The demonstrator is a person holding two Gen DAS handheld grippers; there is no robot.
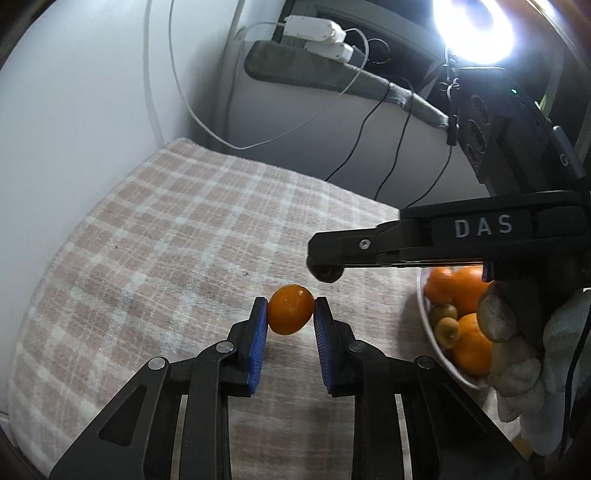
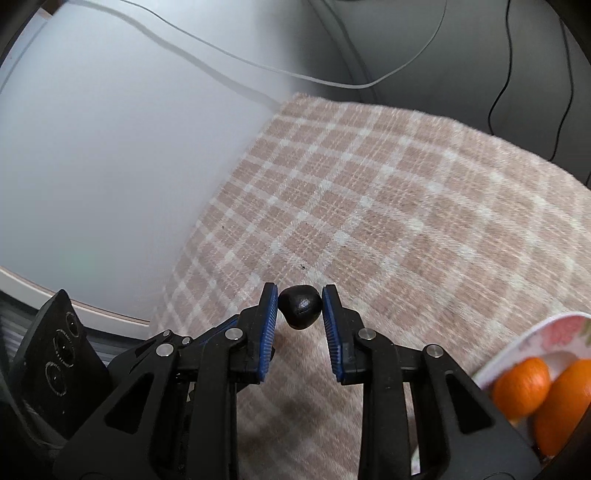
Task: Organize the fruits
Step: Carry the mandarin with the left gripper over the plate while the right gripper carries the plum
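My left gripper point(image 1: 290, 304) is shut on a small orange point(image 1: 290, 309), held just above the checked cloth point(image 1: 166, 229). My right gripper point(image 2: 300, 301) is shut on a small dark fruit point(image 2: 300, 306), which shows as a dark lump point(image 1: 327, 274) at the tip of the right gripper in the left wrist view. A white bowl point(image 1: 436, 345) at the right holds several oranges point(image 1: 466, 288) and two kiwis point(image 1: 443, 313). The bowl's floral rim point(image 2: 546, 332) and two oranges point(image 2: 522, 386) show at the lower right of the right wrist view.
The checked pink and white cloth point(image 2: 388, 206) covers the table. A white wall point(image 1: 74, 110) stands on the left. Cables point(image 1: 207, 110) hang behind the table. A bright lamp point(image 1: 474, 27) shines at top right. A gloved hand point(image 1: 517, 350) holds the right gripper beside the bowl.
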